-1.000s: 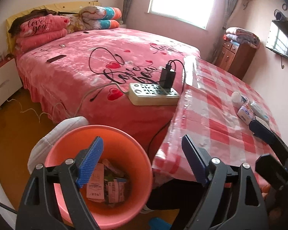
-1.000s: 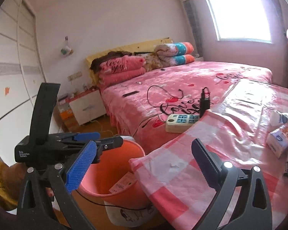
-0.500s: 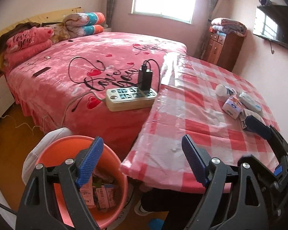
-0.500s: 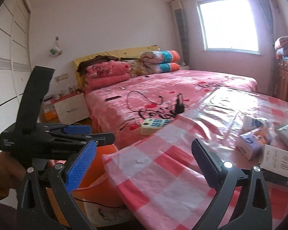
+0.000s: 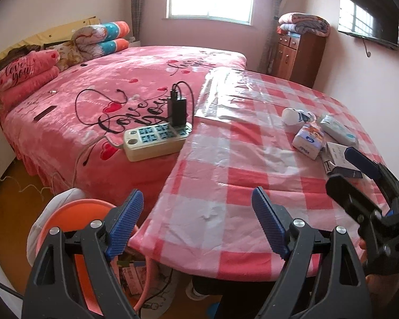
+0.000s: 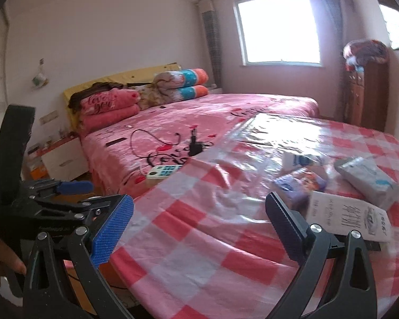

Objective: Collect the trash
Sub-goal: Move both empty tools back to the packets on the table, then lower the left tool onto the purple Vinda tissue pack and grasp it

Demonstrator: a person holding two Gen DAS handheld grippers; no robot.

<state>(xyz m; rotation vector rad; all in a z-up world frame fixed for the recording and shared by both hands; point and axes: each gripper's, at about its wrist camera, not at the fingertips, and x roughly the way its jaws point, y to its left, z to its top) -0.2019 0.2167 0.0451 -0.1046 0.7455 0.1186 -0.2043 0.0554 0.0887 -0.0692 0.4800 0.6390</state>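
Bucket (image 5: 66,212) sits half hidden behind left gripper (image 5: 196,223), jaws apart.

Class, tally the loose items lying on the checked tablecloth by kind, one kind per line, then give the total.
Cup: 1
Tissue packs: 2
Printed paper: 1
Dark flat item under the paper, kind unclear: 1
Total: 5

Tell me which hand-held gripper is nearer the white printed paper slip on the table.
Right. The right hand-held gripper hangs open with its right finger almost at the paper slip. The left hand-held gripper sits open back at the table's near edge, above the orange bin.
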